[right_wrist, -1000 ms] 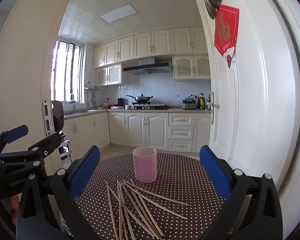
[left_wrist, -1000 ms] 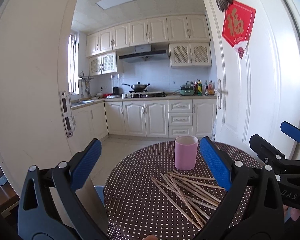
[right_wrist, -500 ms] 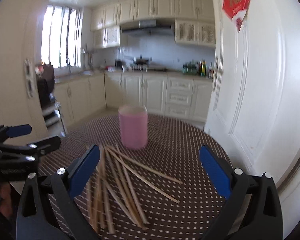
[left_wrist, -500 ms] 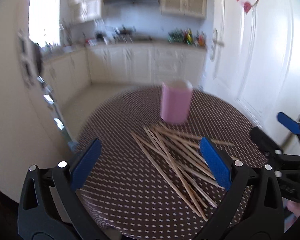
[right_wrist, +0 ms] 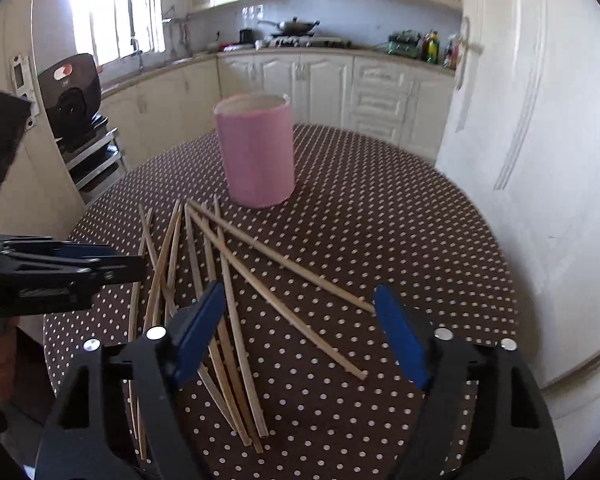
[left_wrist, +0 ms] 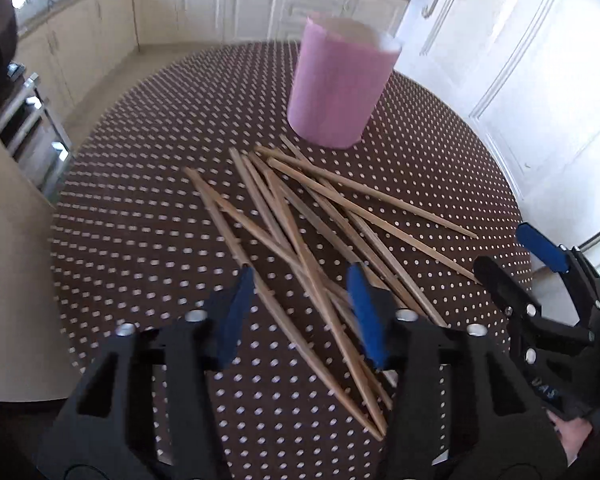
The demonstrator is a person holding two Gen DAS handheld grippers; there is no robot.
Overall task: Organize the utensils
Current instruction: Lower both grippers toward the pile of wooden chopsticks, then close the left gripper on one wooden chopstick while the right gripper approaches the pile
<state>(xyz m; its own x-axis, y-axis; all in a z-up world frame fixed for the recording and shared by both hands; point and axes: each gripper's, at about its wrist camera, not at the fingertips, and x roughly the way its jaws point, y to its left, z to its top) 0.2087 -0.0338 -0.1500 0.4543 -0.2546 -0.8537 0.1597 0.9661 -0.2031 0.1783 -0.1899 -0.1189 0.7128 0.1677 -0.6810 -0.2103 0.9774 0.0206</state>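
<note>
Several wooden chopsticks (left_wrist: 320,216) lie crossed in a loose pile on a round table with a brown polka-dot cloth (left_wrist: 140,208). A pink cup (left_wrist: 340,84) stands upright just beyond the pile. My left gripper (left_wrist: 300,312) is open, narrowed, low over the near ends of the chopsticks, with some between its blue pads. My right gripper (right_wrist: 300,332) is open and empty above the chopsticks (right_wrist: 228,264), with the pink cup (right_wrist: 256,148) ahead of it. The right gripper also shows at the right edge of the left wrist view (left_wrist: 516,256).
The table's edge (right_wrist: 500,320) curves close to a white door (right_wrist: 540,120) on the right. Kitchen cabinets (right_wrist: 320,80) line the far wall. A black appliance on a metal rack (right_wrist: 72,100) stands left of the table.
Both grippers have tilted down and moved in toward the chopsticks. The left gripper's jaws have narrowed around the pile; the right gripper's opening has narrowed a little.
</note>
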